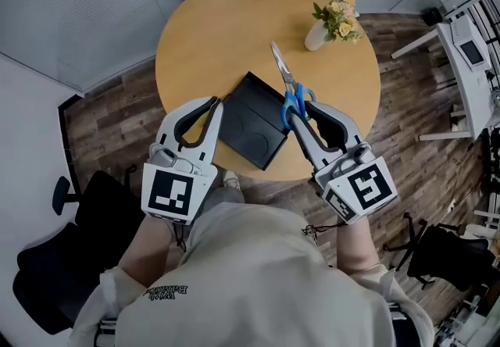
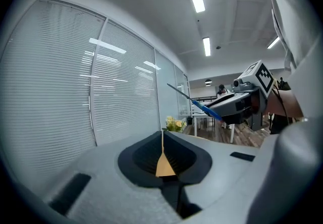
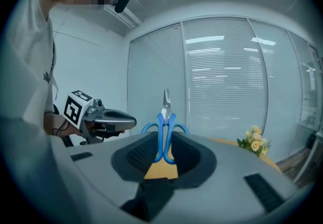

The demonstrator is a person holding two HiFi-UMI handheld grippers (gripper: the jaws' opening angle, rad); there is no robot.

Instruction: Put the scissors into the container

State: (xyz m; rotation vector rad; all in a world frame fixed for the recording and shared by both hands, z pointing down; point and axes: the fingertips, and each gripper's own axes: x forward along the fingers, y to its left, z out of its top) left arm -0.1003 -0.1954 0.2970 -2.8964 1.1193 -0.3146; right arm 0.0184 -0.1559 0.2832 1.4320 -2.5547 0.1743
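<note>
1. A round wooden tabletop (image 1: 211, 33) stands in an office with blinds. The black container (image 1: 250, 123) lies close to its near edge.
2. Just right of the container, the right gripper (image 1: 301, 111) has its fingers clamped on the blue handles of the scissors (image 1: 286, 76). The blades point away, probably to keep the points clear of the person.
3. Just left of the container, the left gripper (image 1: 212, 105) has its fingers pressed together on nothing, seemingly standing by.
4. The container looks empty. The flowers (image 1: 340, 17) stand well beyond it, off the short path.
</note>
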